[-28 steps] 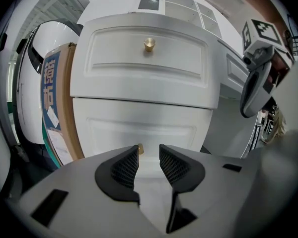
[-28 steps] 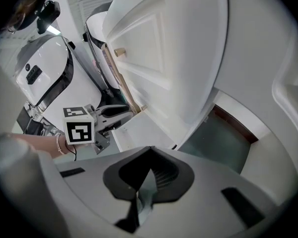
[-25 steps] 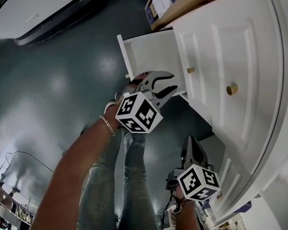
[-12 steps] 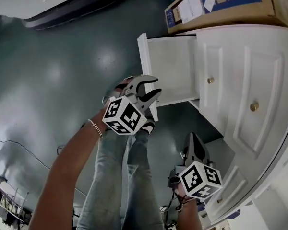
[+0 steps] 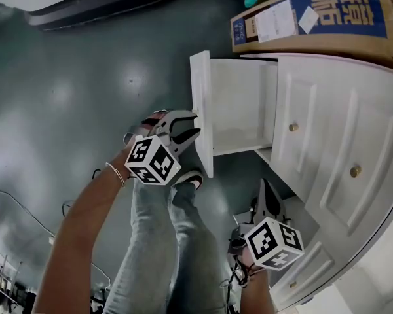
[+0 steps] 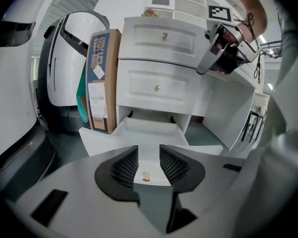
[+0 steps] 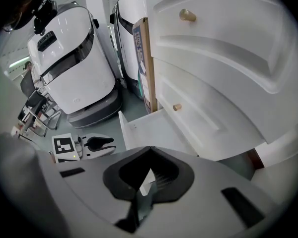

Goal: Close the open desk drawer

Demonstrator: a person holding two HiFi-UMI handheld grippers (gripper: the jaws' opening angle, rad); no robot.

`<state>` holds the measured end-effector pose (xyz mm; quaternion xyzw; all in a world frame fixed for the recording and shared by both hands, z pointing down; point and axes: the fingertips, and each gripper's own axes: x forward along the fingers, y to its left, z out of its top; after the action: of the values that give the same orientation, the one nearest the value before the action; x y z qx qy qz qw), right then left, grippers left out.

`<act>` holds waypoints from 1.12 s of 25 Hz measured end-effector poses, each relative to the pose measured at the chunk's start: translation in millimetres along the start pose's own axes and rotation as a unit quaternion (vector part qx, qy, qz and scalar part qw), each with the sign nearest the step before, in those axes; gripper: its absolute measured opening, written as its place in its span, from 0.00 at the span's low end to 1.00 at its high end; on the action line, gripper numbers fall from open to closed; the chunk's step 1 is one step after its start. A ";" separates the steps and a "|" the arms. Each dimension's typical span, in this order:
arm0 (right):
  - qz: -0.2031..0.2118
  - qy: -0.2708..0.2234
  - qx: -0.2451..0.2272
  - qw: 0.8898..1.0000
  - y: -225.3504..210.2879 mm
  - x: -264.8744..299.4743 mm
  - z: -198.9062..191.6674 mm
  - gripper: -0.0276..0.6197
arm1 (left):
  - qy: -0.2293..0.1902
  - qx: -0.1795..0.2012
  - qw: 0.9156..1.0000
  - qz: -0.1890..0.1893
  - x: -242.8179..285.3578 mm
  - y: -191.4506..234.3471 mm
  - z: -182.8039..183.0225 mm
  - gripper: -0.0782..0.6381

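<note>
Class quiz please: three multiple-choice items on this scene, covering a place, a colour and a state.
1. Relative to the white wooden desk, the tall brown cardboard box stands: A on top; B beside it, on the floor; C in its drawer.
2. The small round knob on the open white drawer is: A black; B red; C gold.
3. The left tongs are: A open; B shut on the knob; C unseen.
B, it stands at the desk's side; C, it glints gold; A, jaws apart.
</note>
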<state>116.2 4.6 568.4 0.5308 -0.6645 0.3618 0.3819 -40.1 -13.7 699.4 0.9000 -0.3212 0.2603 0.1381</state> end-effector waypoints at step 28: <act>-0.004 0.010 0.021 1.000 -25.3 30.9 -24.4 0.05 | 0.020 0.049 0.998 -0.027 50.7 -6.0 -19.6 0.31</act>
<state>139.6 8.6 608.8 0.5376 -0.6510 0.3792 0.3787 -10.3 -26.7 743.4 0.9088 -0.2805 0.2895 0.1073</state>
